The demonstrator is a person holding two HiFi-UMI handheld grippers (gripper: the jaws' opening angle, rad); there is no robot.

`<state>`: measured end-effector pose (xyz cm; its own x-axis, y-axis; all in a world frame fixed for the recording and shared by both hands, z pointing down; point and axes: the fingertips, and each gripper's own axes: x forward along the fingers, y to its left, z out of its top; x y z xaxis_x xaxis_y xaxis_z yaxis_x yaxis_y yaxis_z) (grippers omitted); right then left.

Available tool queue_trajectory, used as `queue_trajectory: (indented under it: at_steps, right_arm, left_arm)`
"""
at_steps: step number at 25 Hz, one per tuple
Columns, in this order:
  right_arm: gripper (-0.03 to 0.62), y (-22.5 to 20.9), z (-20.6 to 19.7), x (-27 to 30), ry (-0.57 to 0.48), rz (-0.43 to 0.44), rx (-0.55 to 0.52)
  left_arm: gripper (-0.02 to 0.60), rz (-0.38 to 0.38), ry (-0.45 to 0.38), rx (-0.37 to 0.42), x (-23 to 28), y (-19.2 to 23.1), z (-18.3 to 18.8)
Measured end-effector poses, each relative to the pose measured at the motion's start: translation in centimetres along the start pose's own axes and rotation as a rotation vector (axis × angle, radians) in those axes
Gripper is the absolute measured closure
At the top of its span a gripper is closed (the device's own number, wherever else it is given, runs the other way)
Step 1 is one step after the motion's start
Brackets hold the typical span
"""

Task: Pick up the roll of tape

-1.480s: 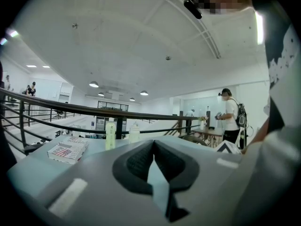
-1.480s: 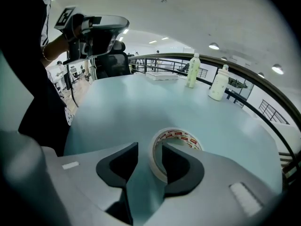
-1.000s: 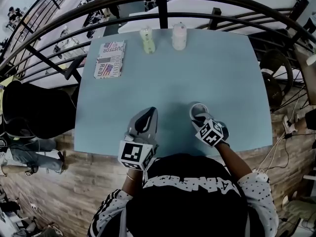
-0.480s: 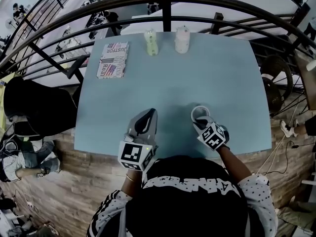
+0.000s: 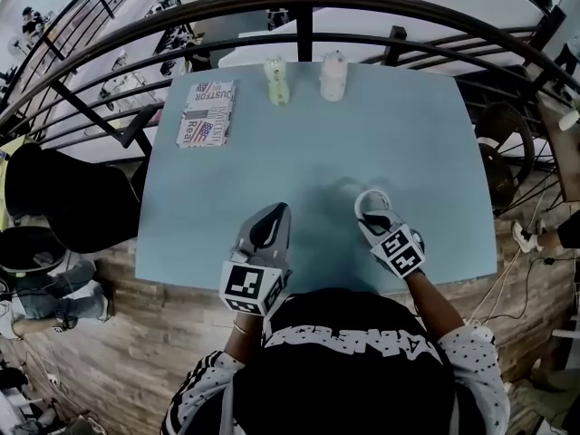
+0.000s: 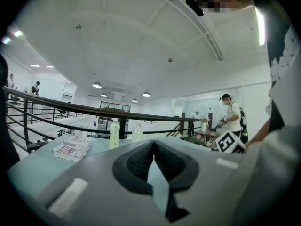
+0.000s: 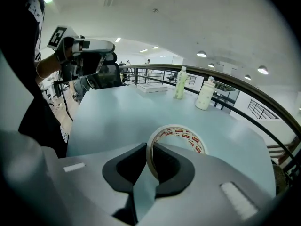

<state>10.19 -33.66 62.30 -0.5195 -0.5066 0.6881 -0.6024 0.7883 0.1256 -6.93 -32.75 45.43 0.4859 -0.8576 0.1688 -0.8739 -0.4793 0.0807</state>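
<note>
The roll of tape, a white ring with red print on its inner face, hangs clear of the light blue table. My right gripper is shut on its near wall, one pad inside the ring and one outside. In the head view the roll of tape sits at the tip of the right gripper, with its shadow on the table to the left. My left gripper rests near the table's front edge, jaws together with nothing between them; the left gripper view shows the same left gripper pointing across the table.
At the table's far edge stand a green bottle and a white bottle. A printed box lies at the far left. A dark curved railing runs behind the table. People stand in the distance.
The right gripper has lifted with the tape roll, which now hangs off the table and casts a shadow. The left gripper has stayed put.
</note>
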Motion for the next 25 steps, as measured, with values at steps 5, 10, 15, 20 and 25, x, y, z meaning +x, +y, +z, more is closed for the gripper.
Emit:
queue_trajectory:
  at_steps: [5, 10, 15, 20, 25]
  right_arm:
    - [0.543, -1.3, 2.9, -1.9, -0.091, -0.025, 0.042]
    - [0.543, -1.6, 5.8, -4.0, -0.183, -0.024, 0.097]
    - [0.543, -2.2, 8.2, -5.9, -0.291, -0.023, 0.14]
    - [0.543, -2.1, 10.4, -8.4, -0.385, -0.019, 0.16]
    - [0.543, -2.2, 12.2, -10.4, -0.458, -0.019, 0.16]
  left_arm:
    - [0.581, -0.005, 0.014, -0.007, 0.1, -0.3, -0.3]
    - [0.581, -0.014, 0.014, -0.006, 0.0, -0.8, -0.1]
    - [0.581, -0.018, 0.018, 0.004, 0.3, -1.3, -0.2]
    - [0.581, -0.024, 0.014, 0.017, 0.3, -1.8, 0.3]
    - [0.581, -0.037, 0.018, 0.027, 0.6, -2.6, 0.3]
